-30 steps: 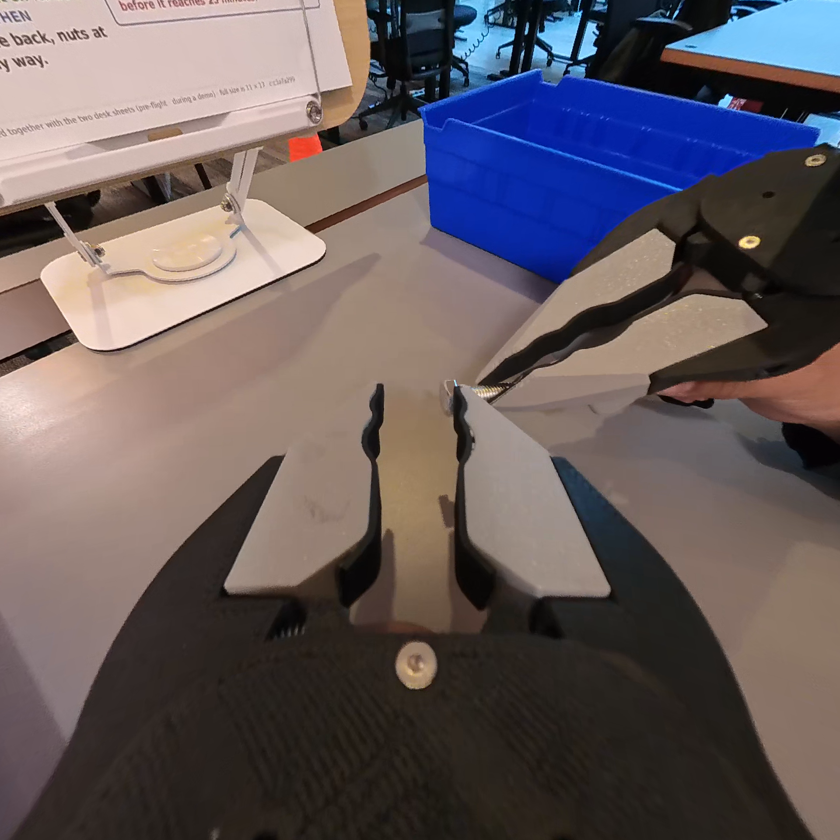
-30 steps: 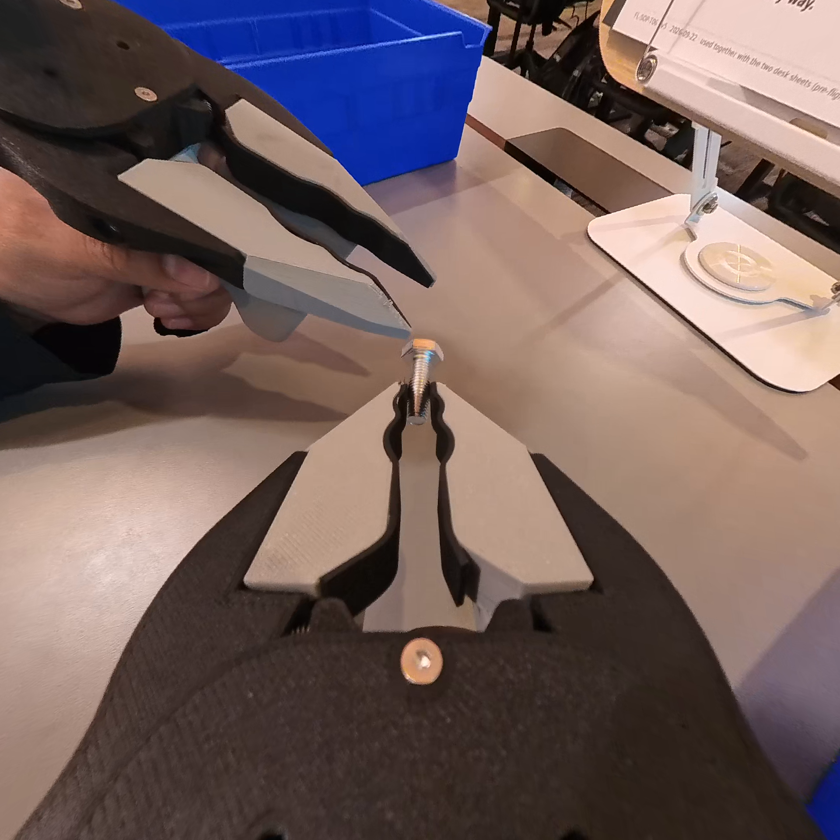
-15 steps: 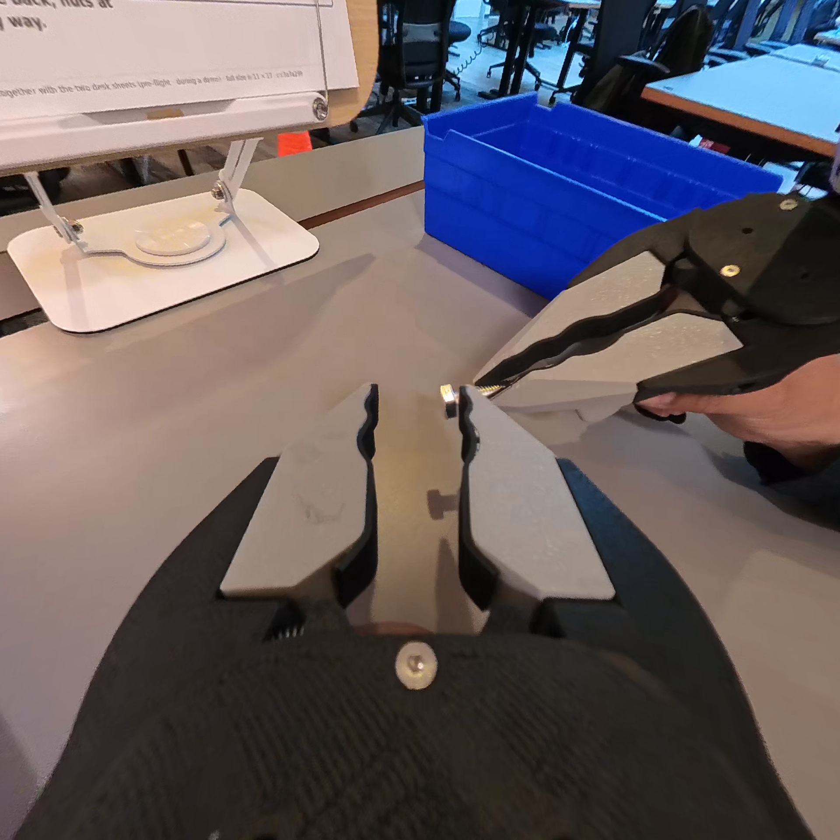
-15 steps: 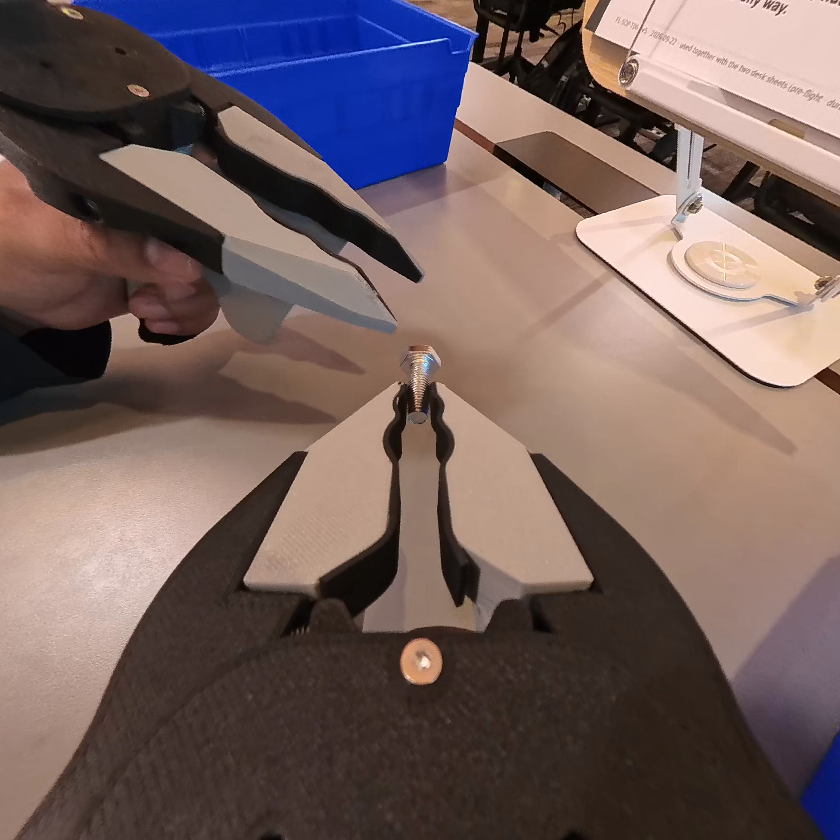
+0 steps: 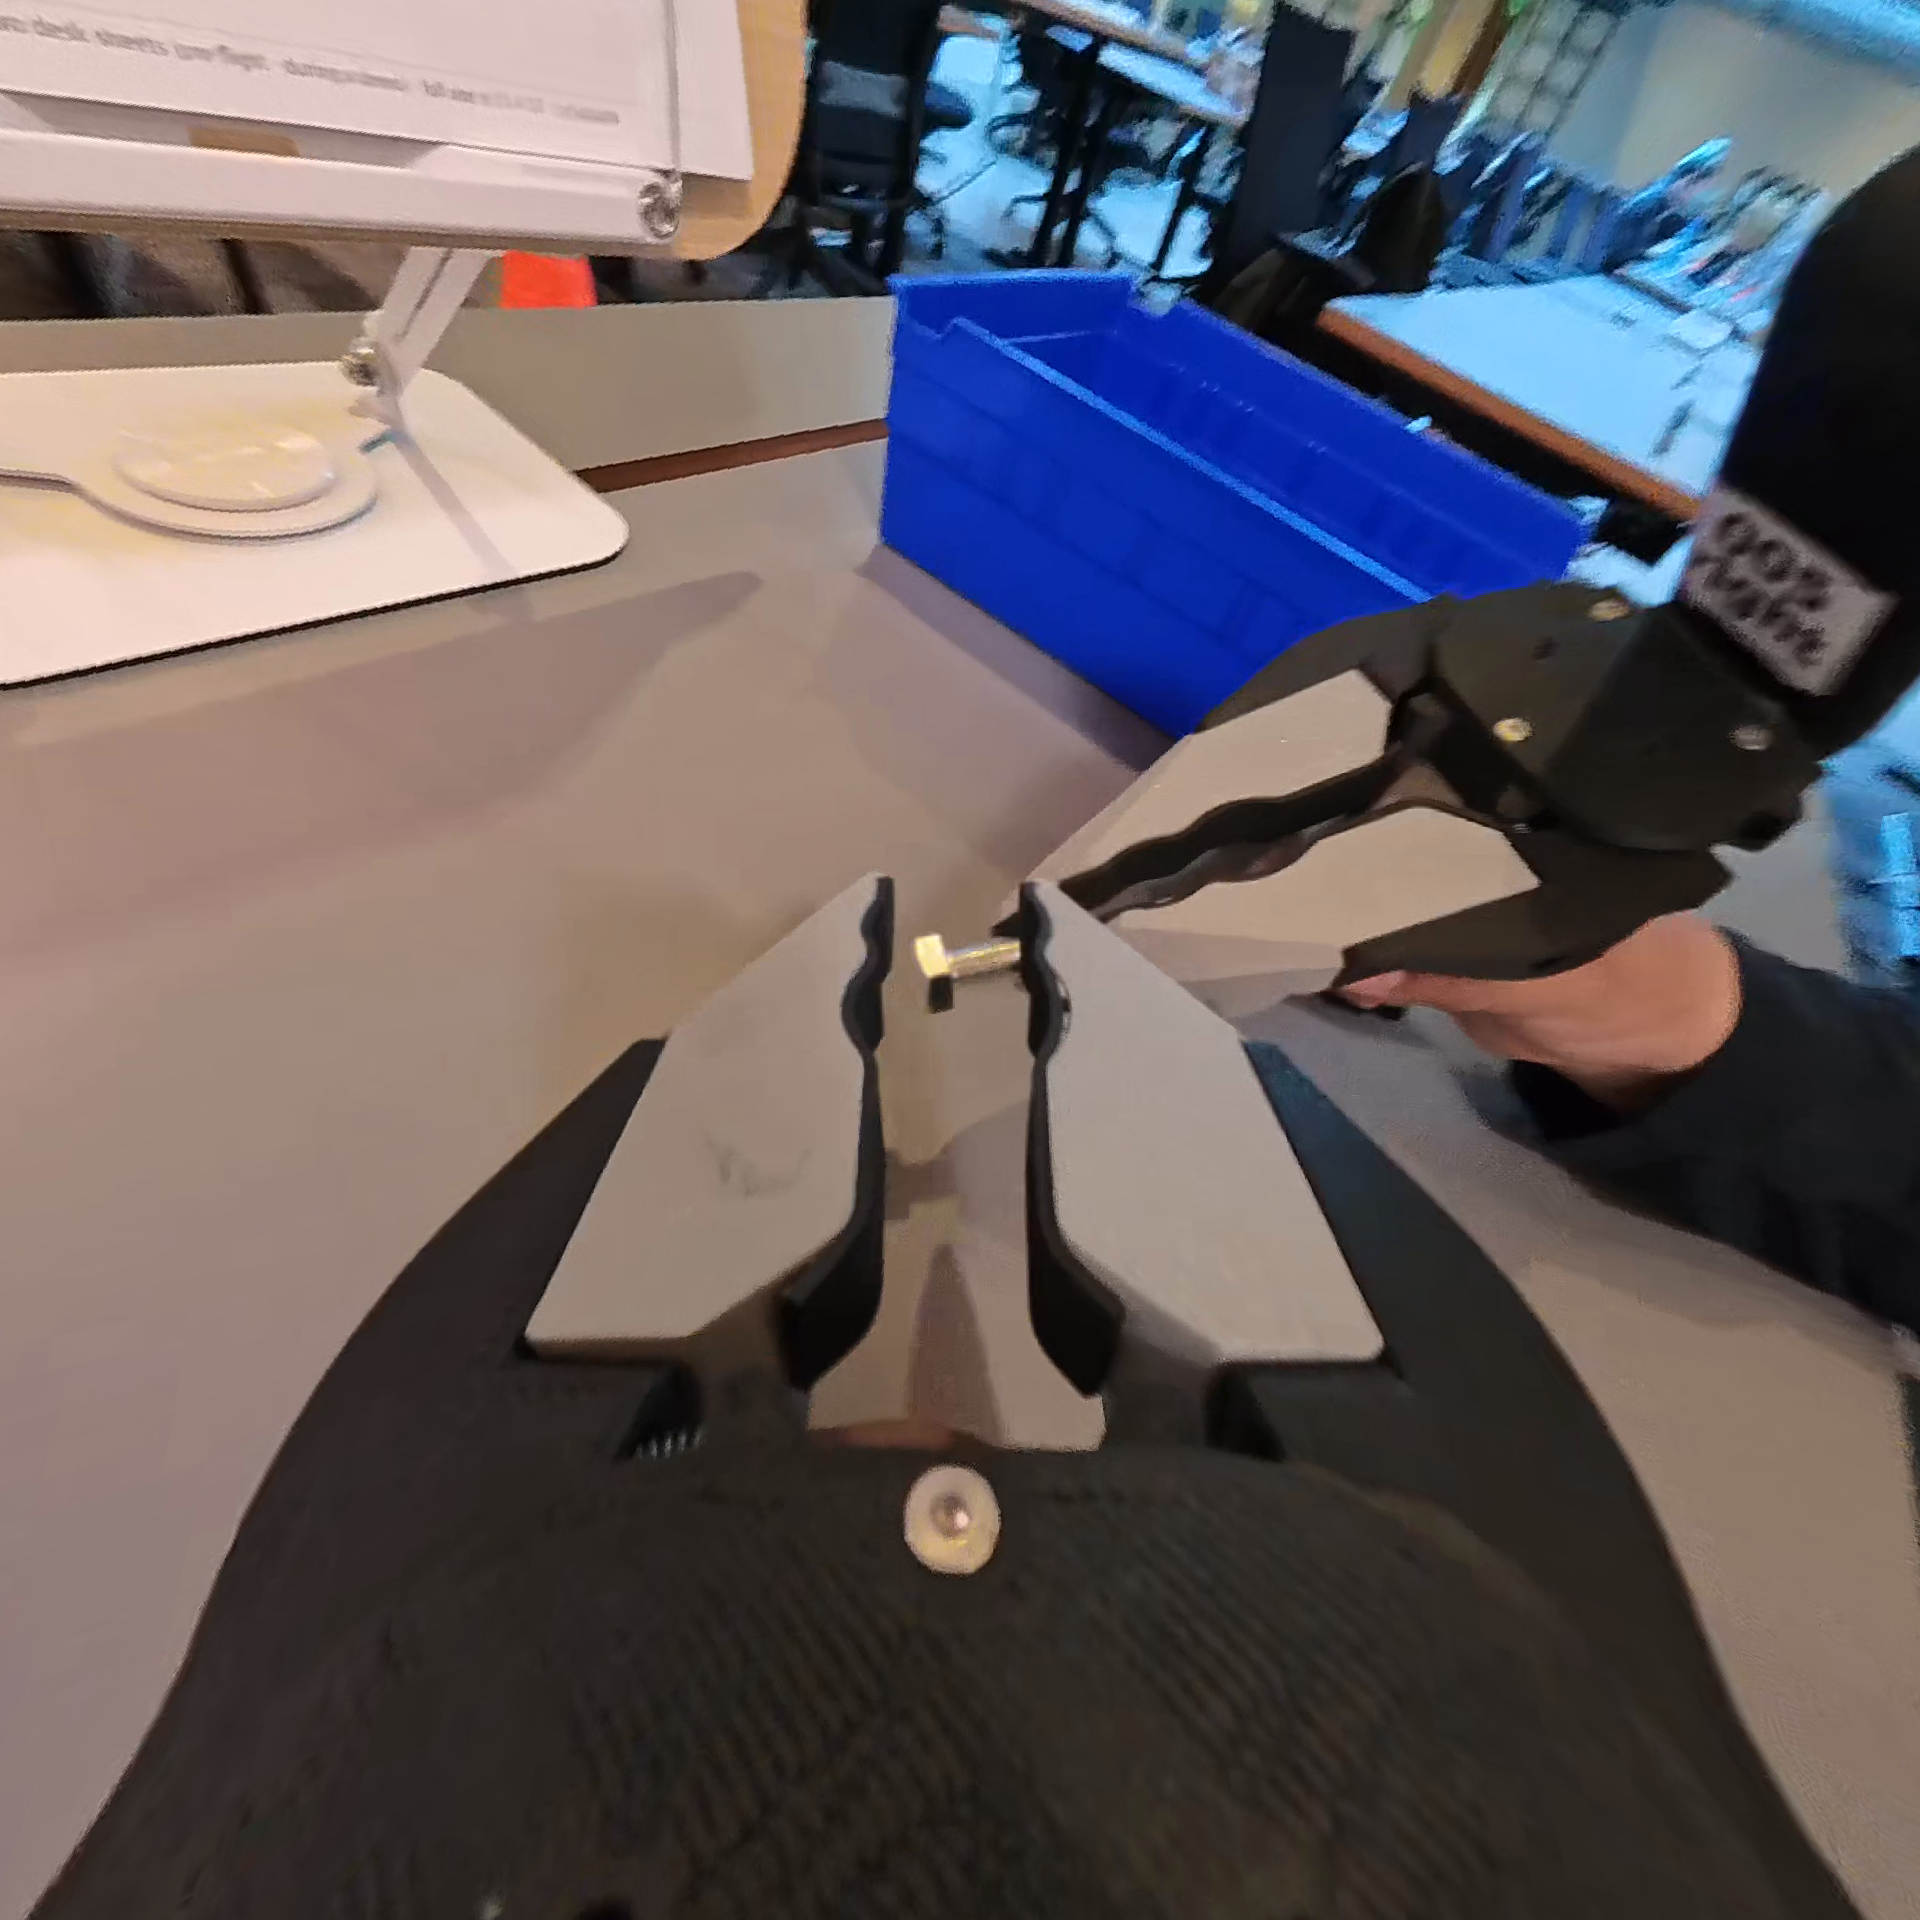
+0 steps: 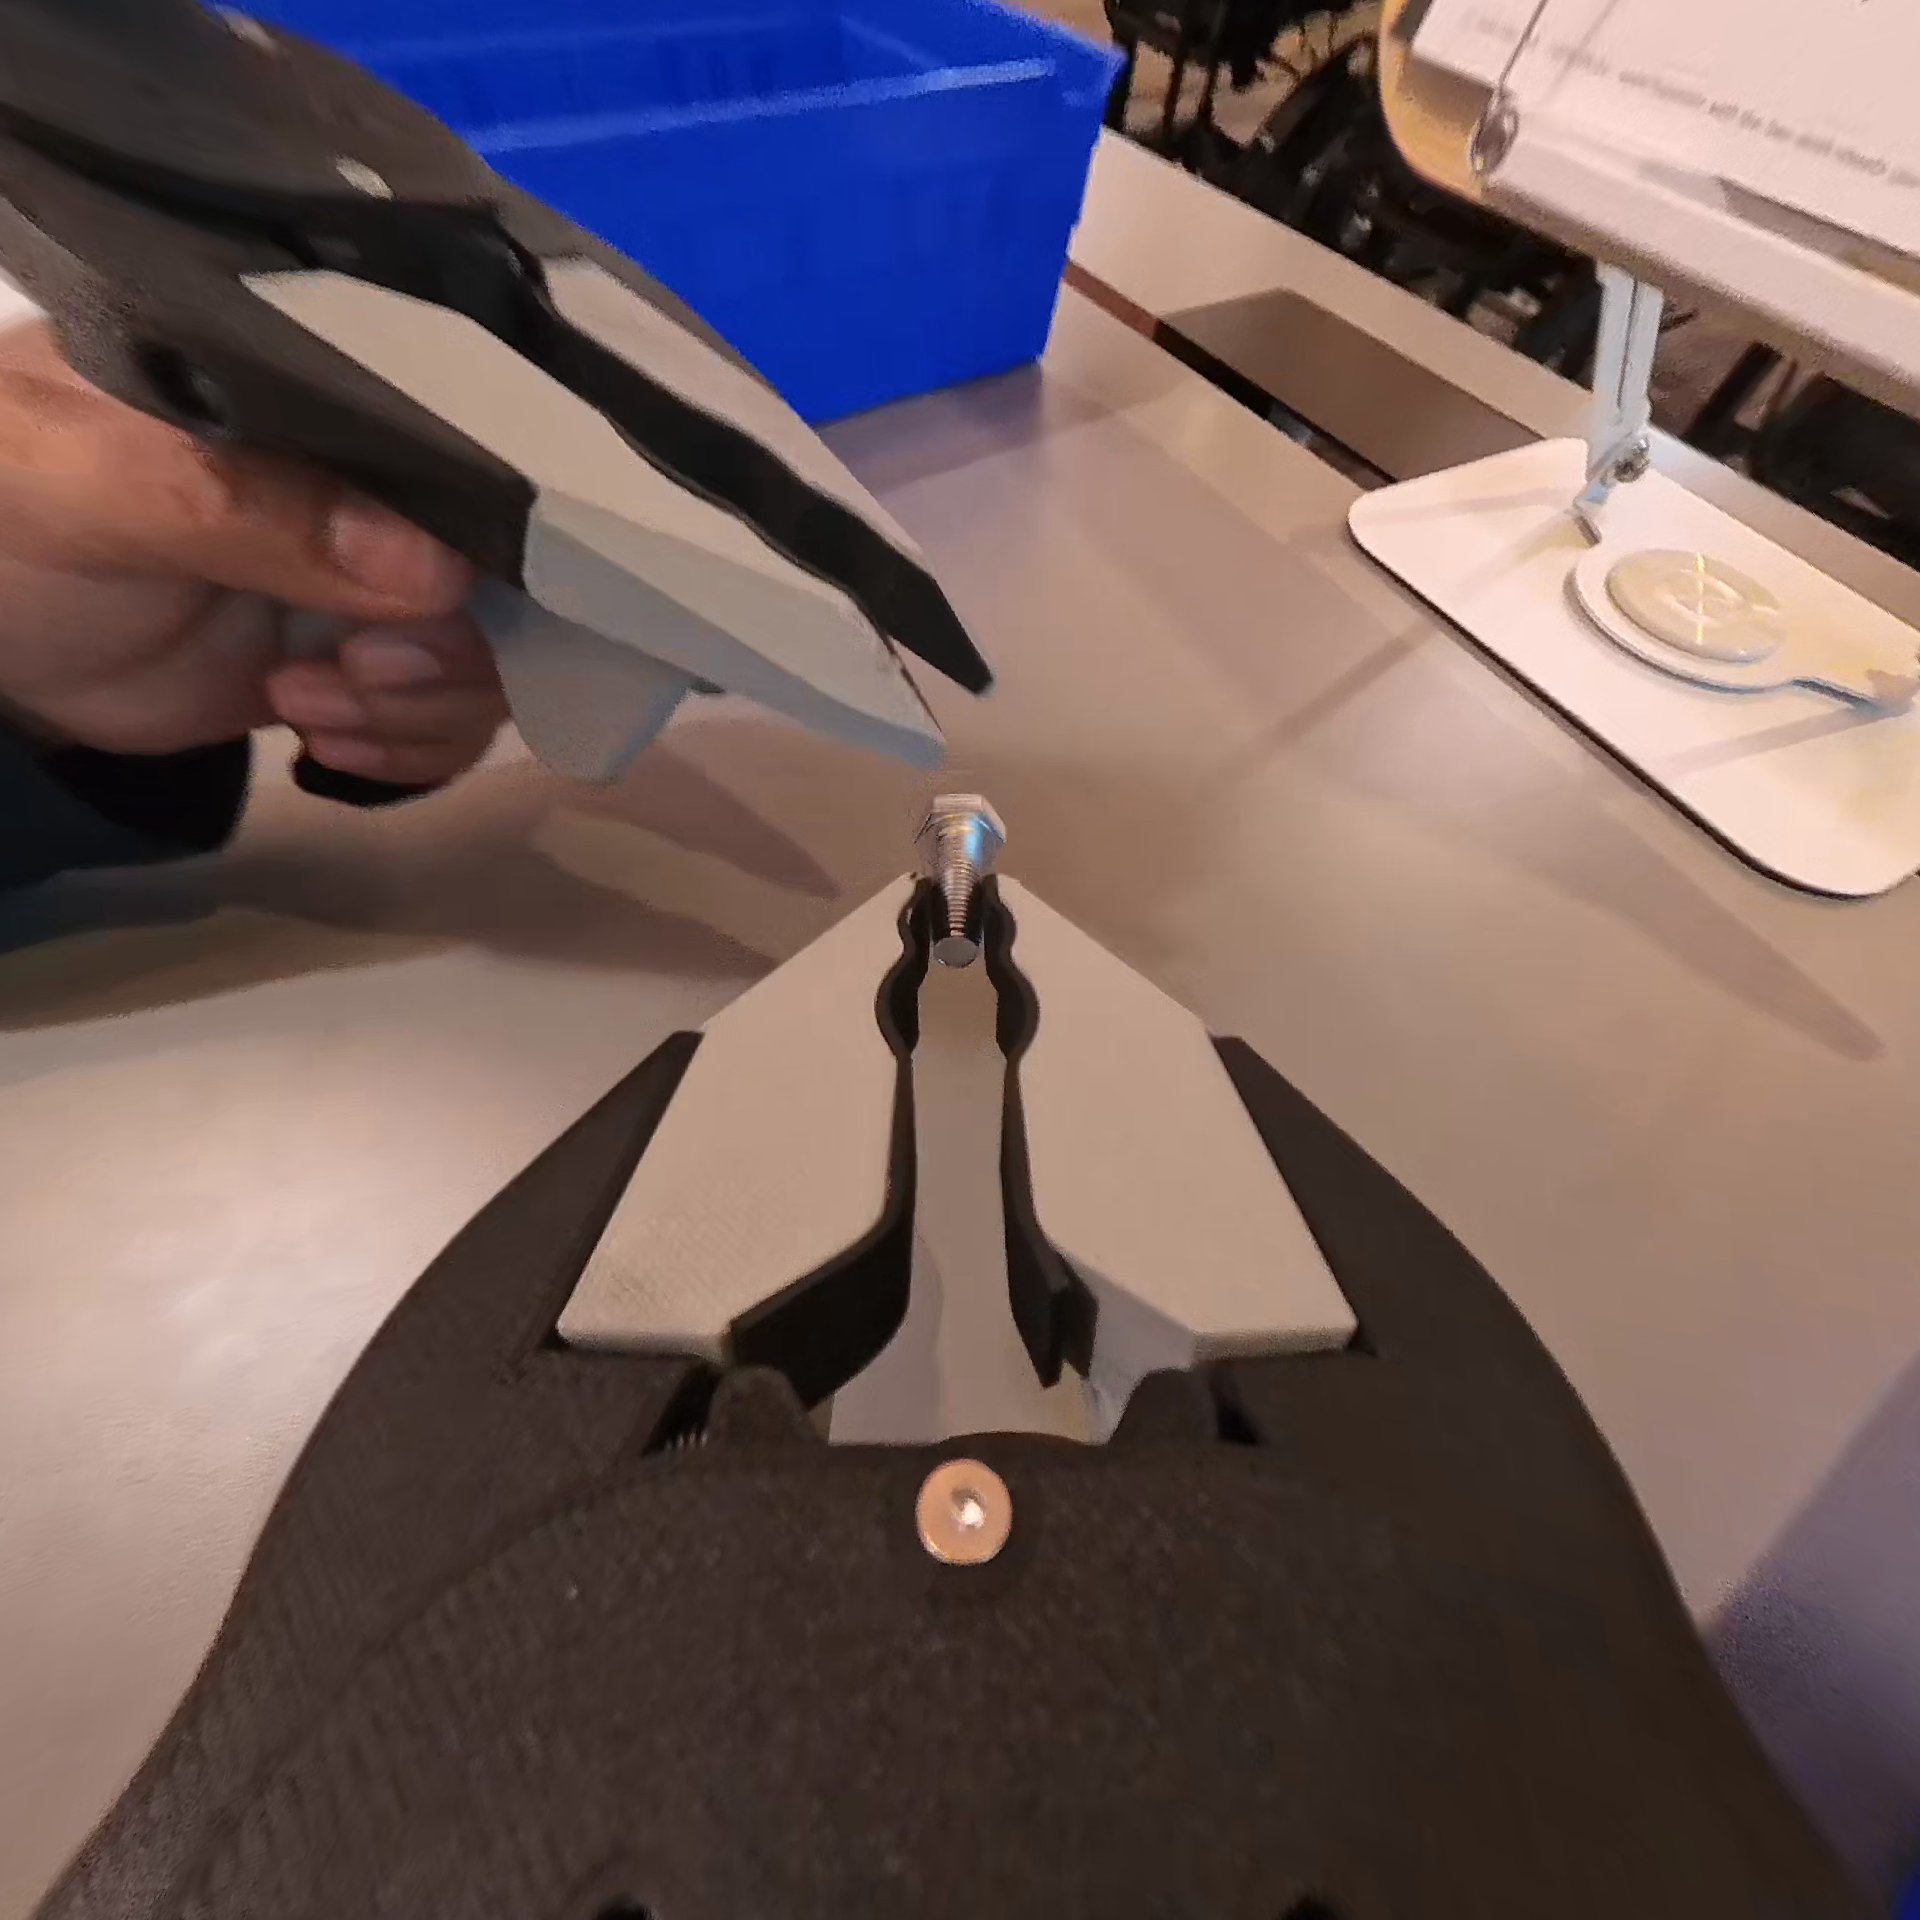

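Note:
A silver hex bolt (image 6: 956, 857) is clamped by its threaded shank in my right gripper (image 6: 956, 899), head pointing forward, held above the grey table (image 6: 1299, 831). In the left wrist view the bolt (image 5: 961, 961) sticks out sideways from the right gripper (image 5: 1070, 909). Its head lies in the gap of my left gripper (image 5: 956, 914), which is open and holds nothing. In the right wrist view the left gripper (image 6: 951, 712) hovers just above and left of the bolt head, not touching it. A hand (image 6: 208, 582) holds it.
A blue plastic bin (image 5: 1143, 540) stands at the table's far side, also in the right wrist view (image 6: 779, 208). A white document stand with a flat base (image 5: 260, 540) sits to the left, seen at the right in the right wrist view (image 6: 1662, 665). Chairs and desks lie beyond.
My left gripper has shifted so the bolt head, earlier beside its right fingertip, now lies between its open fingers. The right gripper still grips the bolt.

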A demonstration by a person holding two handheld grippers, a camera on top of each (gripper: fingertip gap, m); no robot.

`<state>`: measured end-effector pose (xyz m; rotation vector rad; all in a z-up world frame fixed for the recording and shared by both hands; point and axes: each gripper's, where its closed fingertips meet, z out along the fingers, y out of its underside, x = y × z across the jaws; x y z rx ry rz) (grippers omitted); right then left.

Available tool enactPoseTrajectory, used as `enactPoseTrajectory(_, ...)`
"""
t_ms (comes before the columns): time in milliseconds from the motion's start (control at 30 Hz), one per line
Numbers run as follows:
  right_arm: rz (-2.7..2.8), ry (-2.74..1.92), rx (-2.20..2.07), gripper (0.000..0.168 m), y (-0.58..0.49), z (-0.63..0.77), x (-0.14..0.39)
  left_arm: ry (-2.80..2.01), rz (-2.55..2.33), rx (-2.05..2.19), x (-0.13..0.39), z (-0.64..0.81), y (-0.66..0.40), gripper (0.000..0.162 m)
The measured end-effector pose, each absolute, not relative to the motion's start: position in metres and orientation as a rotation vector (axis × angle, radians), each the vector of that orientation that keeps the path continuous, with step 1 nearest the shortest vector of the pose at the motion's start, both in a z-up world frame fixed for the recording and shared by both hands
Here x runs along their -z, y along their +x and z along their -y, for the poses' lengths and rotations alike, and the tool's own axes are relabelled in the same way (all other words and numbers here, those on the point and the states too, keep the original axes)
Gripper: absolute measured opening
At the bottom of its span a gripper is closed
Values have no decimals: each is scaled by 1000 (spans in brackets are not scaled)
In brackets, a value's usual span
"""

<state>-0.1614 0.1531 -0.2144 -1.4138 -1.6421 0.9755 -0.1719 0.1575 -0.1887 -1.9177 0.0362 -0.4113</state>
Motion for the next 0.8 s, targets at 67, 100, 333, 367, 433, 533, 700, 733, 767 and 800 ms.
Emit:
enactPoseTrajectory(67, 1667, -1442, -879, 7, -161, -160, 225, -1944, -22, 345, 194, -158, -179, 21)
enactPoseTrajectory(100, 1678, -1454, -832, 7, -160, -164, 231, -1953, -12, 316, 195, -159, -183, 21)
enactPoseTrajectory(333, 1704, -1489, -735, 7, -162, -171, 247, -1962, 11, 226, 196, -159, -193, 11)
enactPoseTrajectory(367, 1696, -1495, -737, 7, -162, -172, 247, -1954, 12, 223, 194, -158, -193, 4)
enactPoseTrajectory(433, 1678, -1505, -742, 7, -161, -175, 247, -1939, 23, 219, 191, -157, -196, 0)
enactPoseTrajectory(533, 1667, -1523, -755, 7, -161, -178, 249, -1927, 35, 228, 188, -157, -197, 0)
enactPoseTrajectory(700, 1688, -1546, -720, 12, -161, -180, 256, -1936, 41, 205, 192, -158, -200, 0)
enactPoseTrajectory(733, 1690, -1541, -720, 12, -161, -180, 256, -1934, 42, 205, 191, -158, -200, 0)
enactPoseTrajectory(767, 1691, -1538, -719, 12, -161, -179, 256, -1932, 44, 207, 191, -158, -200, 0)
enactPoseTrajectory(800, 1692, -1538, -717, 13, -161, -179, 256, -1930, 45, 208, 190, -158, -200, 0)
